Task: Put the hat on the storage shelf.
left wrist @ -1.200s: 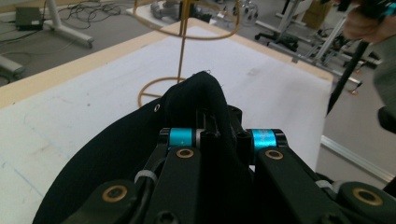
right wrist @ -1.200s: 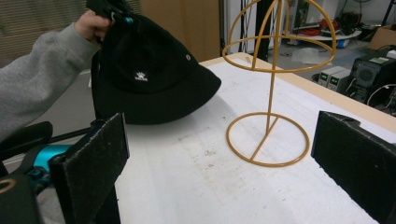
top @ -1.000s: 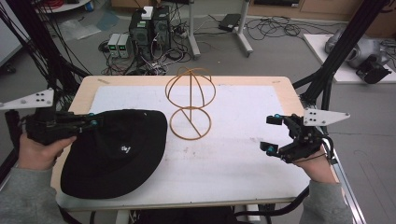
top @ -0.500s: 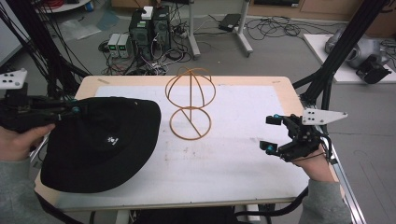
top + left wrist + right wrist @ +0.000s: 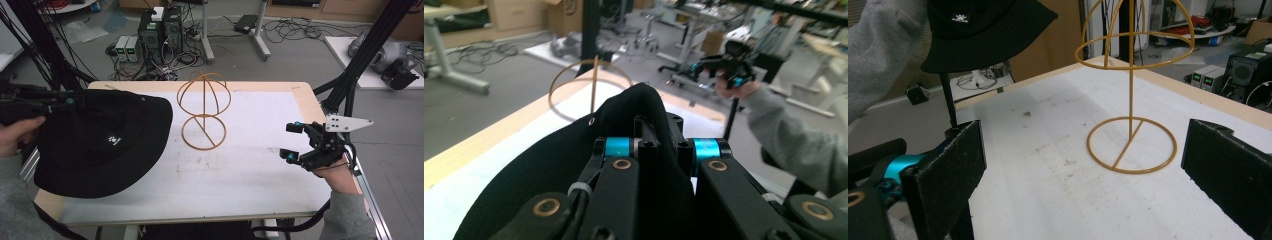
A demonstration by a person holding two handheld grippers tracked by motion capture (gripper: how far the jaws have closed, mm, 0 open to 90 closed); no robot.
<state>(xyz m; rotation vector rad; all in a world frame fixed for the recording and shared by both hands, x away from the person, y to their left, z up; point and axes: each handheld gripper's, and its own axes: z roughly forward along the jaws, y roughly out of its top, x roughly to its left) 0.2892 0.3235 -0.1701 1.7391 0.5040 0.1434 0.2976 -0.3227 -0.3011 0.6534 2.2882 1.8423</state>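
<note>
One hat is the work in hand: my left gripper (image 5: 60,102), at the left edge of the high view, has its jaws clamped together on the brim of the black bucket hat (image 5: 107,142), and black cloth bunches up between the blue-capped jaw pivots in the left gripper view. The hat hangs lifted at the left of that frame, its crown tilted toward the camera, clear of the white table mat (image 5: 250,170). The wire hat stand (image 5: 204,112) sits upright at centre frame, just to the right of the hat and not touching it. My right gripper (image 5: 295,142), lower right of the high view, holds its jaws wide apart on nothing, facing the stand.

Step, as I judge it: carrying the hat toward the stand. Next move calls for more height, then travel rightward until the crown opening sits over the stand's domed top, then a level lowering; the limp brim may catch on the wire hoop.

Against the earlier frames: the hat lay flatter on the mat and has since risen and swung leftward in the frame. My right gripper has not shifted.
</note>
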